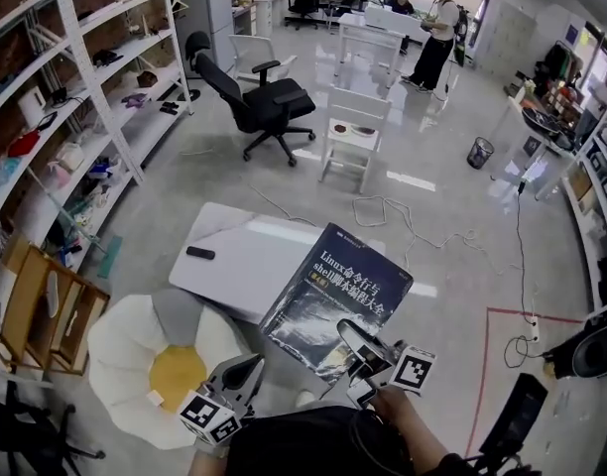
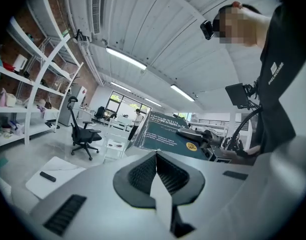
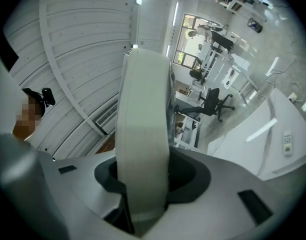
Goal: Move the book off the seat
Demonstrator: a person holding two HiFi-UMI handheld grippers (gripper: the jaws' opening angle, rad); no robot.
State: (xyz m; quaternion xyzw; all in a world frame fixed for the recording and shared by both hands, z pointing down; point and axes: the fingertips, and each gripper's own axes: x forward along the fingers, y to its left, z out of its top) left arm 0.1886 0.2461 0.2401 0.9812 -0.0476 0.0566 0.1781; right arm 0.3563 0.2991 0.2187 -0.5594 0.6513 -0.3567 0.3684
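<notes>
Between the jaws of my right gripper (image 3: 143,189) stands the book (image 3: 143,109), clamped by its page edge and held in the air with the cover tilted up. My left gripper (image 2: 157,176) is closed with nothing in it. The book hangs over the near right corner of the white surface (image 1: 234,266), clear of the seat (image 1: 175,375) with its yellow cushion. I judge this is the carrying step. Next I should lower the book flat onto the surface, away from the remote (image 1: 200,253) near its left edge, then release.
</notes>
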